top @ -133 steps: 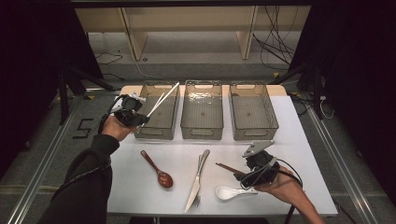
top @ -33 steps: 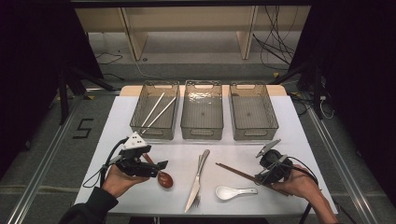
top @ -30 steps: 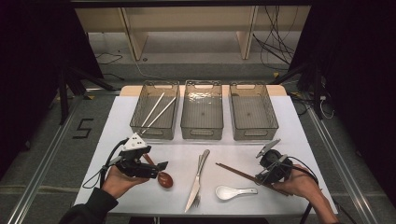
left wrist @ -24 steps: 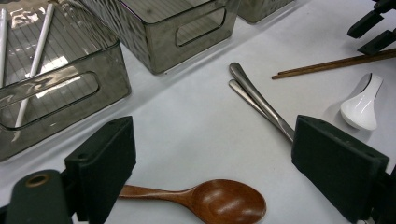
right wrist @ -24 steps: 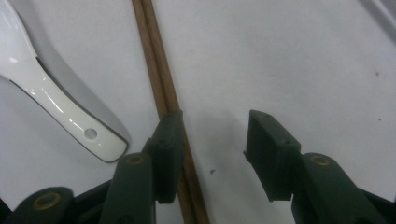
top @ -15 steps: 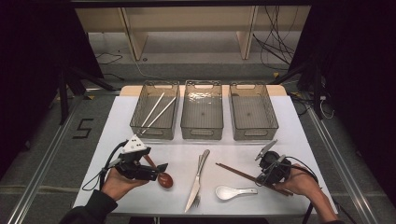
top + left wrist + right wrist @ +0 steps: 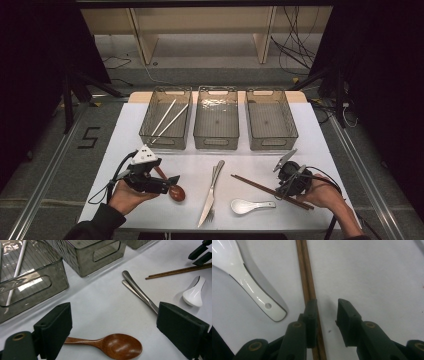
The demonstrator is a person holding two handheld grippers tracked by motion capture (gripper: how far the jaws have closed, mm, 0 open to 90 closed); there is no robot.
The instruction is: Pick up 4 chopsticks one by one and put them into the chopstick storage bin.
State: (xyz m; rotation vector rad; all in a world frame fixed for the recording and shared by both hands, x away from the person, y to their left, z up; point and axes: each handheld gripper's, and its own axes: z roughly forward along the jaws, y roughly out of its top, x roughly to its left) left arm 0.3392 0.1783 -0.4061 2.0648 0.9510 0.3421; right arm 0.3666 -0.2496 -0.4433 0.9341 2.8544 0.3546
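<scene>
Your left gripper (image 7: 167,184) sits at the lower left of the high view, jaws spread wide, with the one wooden spoon (image 7: 171,187) lying on the white table (image 7: 320,150) between them; in the left gripper view the spoon's bowl (image 7: 121,346) rests at the bottom centre, untouched by either pad. Your right gripper (image 7: 286,187) is at the lower right, over the pair of brown chopsticks (image 7: 270,191). In the right gripper view its jaws stand at a narrow gap, and the chopsticks (image 7: 307,287) run up the frame along the outer side of the left-hand finger (image 7: 311,317) — beside it, not between the pads, so nothing is held.

Count what lies out: three clear grey bins in a row across the middle of the high view. The left bin (image 7: 165,119) holds two white chopsticks (image 7: 169,120); the middle bin (image 7: 216,118) and the right bin (image 7: 271,119) hold nothing. Below them lie one knife and one fork (image 7: 211,192), side by side at bottom centre, and one white ceramic spoon (image 7: 250,205) just to their right.

The only readable mark is a black "5" (image 7: 90,137) on the floor at the left edge — no brand or label can be made out on the tools.
</scene>
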